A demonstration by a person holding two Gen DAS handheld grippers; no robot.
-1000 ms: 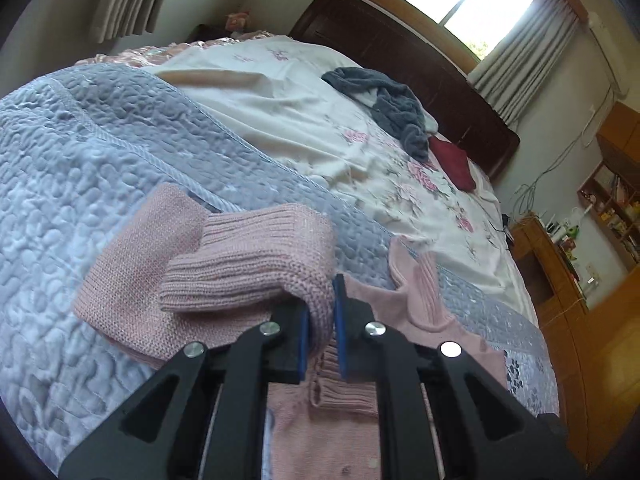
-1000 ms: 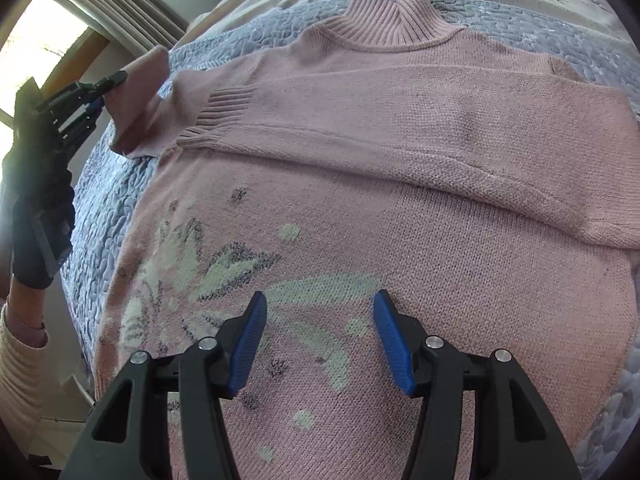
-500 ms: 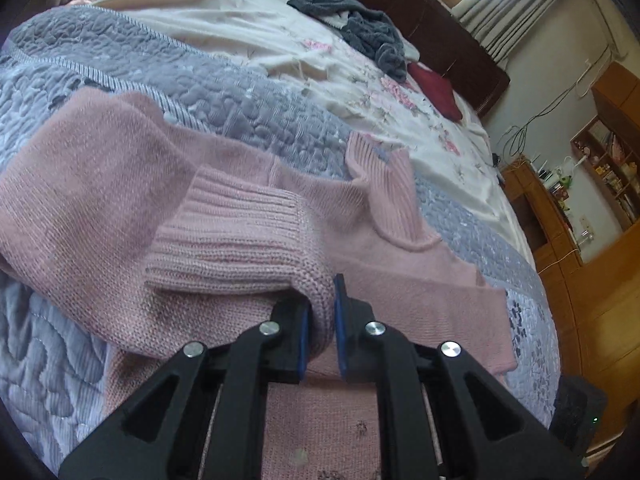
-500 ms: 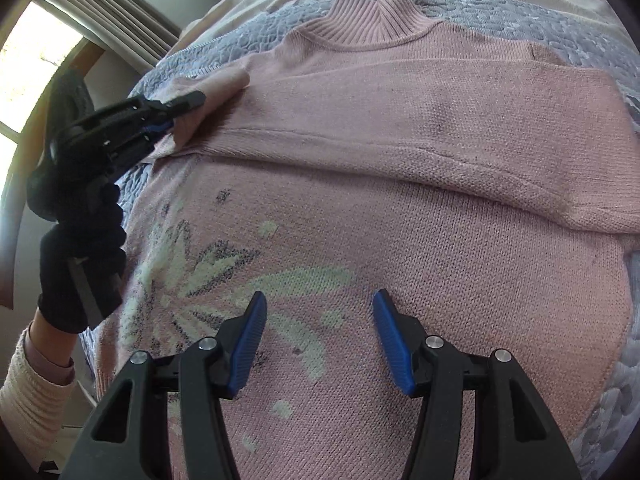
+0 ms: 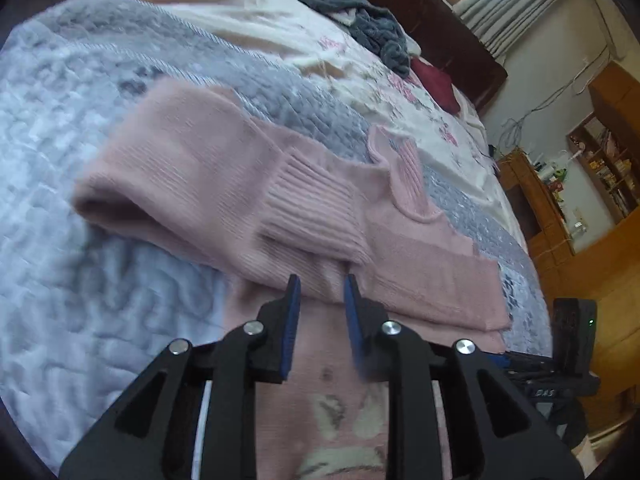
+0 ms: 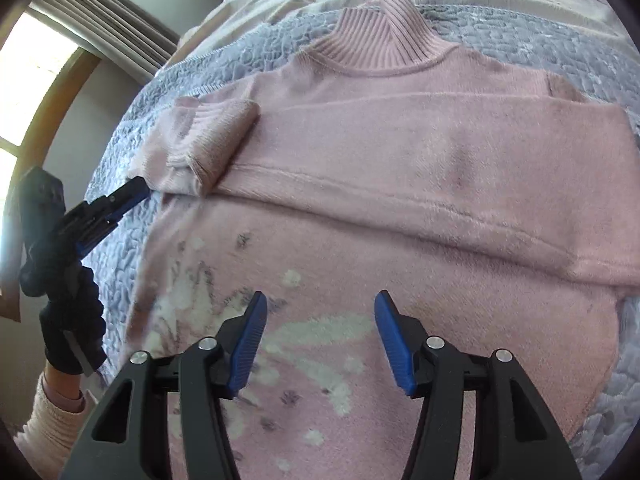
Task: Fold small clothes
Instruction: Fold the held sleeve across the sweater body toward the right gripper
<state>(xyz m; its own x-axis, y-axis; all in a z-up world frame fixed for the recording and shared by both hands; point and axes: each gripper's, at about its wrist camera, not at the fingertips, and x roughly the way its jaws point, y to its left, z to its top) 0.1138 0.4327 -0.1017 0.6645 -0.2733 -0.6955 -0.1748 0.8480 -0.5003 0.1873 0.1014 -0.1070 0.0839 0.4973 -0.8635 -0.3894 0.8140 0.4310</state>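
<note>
The left tool (image 5: 319, 292) is open just before the ribbed cuff (image 5: 316, 216) of the pink sweater (image 5: 424, 280) lying on the bed (image 5: 80, 280).

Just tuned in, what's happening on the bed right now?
A person is folding a pink sweater lying flat on the quilt. One sleeve lies folded across the chest. The left hand-held gripper is open just behind the other sleeve's ribbed cuff, which lies doubled over at the sweater's edge. The right hand-held gripper hovers open over the floral front, holding nothing.
</note>
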